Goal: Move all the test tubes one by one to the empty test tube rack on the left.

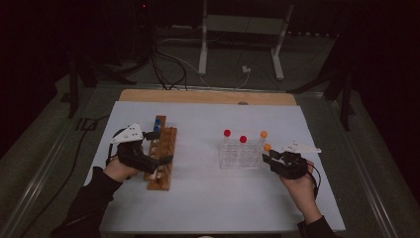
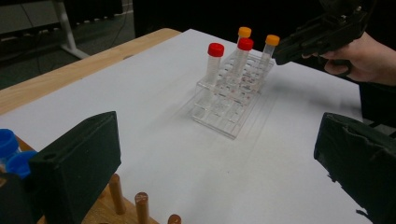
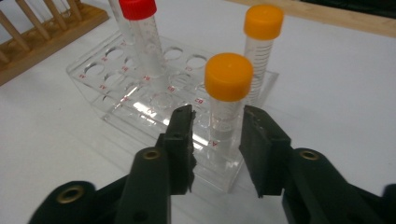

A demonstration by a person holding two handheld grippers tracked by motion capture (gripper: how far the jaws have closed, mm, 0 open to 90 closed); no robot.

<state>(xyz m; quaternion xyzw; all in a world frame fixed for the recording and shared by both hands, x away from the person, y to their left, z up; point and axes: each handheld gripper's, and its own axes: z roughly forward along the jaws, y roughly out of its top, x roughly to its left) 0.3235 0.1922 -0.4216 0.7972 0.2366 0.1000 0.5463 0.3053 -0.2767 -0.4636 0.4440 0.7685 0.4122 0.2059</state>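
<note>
A clear plastic rack [image 1: 240,157] stands right of centre on the white table and holds two red-capped tubes [image 1: 227,133] and two orange-capped tubes [image 1: 264,134]. My right gripper [image 3: 217,123] is at the rack's near right corner. Its jaws straddle the nearer orange-capped tube [image 3: 229,77] just below the cap, with a small gap on the left side, so it stands open around the tube. My left gripper [image 2: 217,140] is wide open with nothing between its jaws, over the wooden peg rack [image 1: 163,171], beside two blue-capped tubes [image 1: 156,124].
The white sheet [image 1: 208,198] lies bare between the two racks and toward the front edge. A wooden strip [image 1: 208,96] runs along the table's far edge. Behind it are stand legs and cables on the dark floor.
</note>
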